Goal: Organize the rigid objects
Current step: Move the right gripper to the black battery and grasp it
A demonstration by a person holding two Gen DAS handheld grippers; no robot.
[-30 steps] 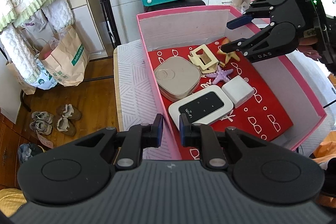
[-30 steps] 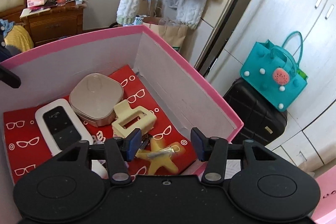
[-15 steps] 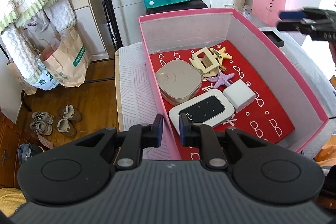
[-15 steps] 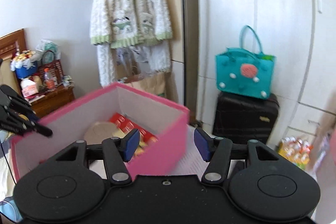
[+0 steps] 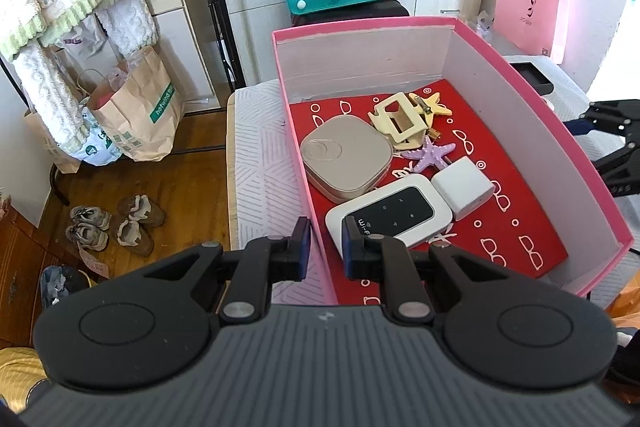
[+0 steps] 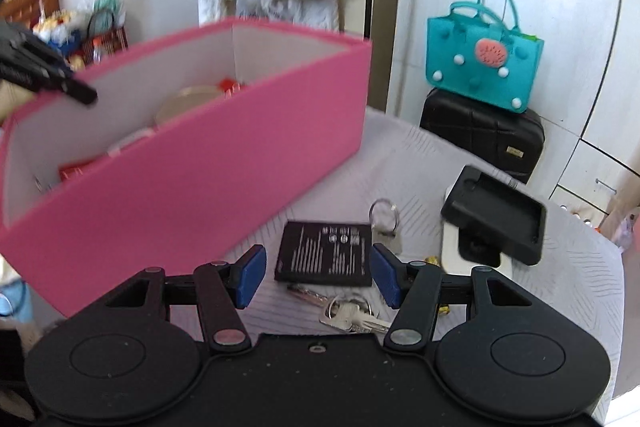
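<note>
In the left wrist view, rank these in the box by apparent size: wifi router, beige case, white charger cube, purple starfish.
1. wifi router and beige case: look alike; the router is nearer the camera, so unranked.
2. white charger cube
3. purple starfish, slightly smaller.

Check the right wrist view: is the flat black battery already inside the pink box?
No. The black battery lies on the white tabletop outside the pink box, between the open fingers of the right gripper.

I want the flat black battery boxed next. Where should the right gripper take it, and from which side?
Probably from above: the battery lies flat on the table, so close the right gripper, already open, across its two shorter side edges, clear of the keys at its near edge.
</note>
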